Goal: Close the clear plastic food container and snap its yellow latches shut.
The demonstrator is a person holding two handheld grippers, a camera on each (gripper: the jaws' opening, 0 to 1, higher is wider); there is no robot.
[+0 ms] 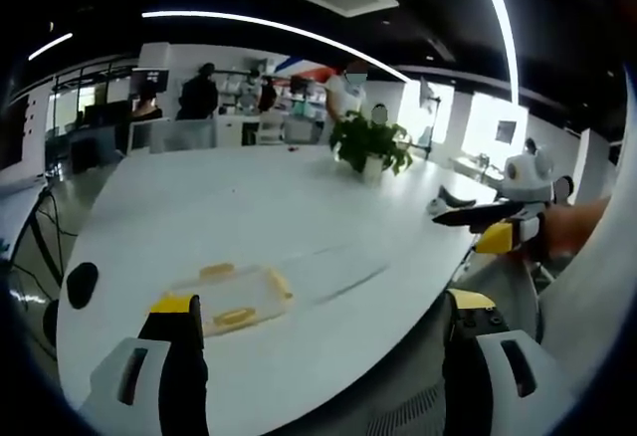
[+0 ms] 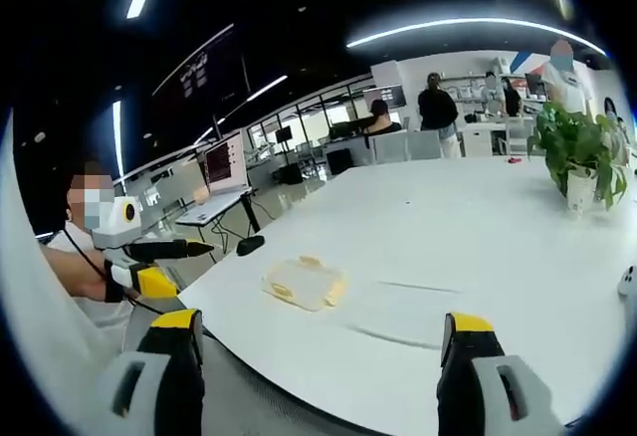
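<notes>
A clear plastic food container (image 1: 231, 298) with yellow latches lies flat on the white table (image 1: 299, 197), near its front edge. My left gripper (image 1: 323, 331) hovers short of it, jaws wide apart with nothing between them; the container sits just above its left jaw. In the right gripper view the container (image 2: 304, 282) lies beyond the table's (image 2: 458, 227) near edge, ahead of my right gripper (image 2: 318, 341), which is also open and empty. The right gripper (image 1: 493, 225) also comes in at the right of the left gripper view. The left gripper (image 2: 149, 255) comes in at the left of the right gripper view. The lid's seating is too small to tell.
A potted plant (image 1: 370, 145) (image 2: 577, 152) stands on the far side of the table. A small black object (image 1: 82, 282) (image 2: 249, 245) lies at the table's edge. People stand by desks at the back (image 1: 199, 93). The person holding the grippers (image 2: 70, 257) is off the table's edge.
</notes>
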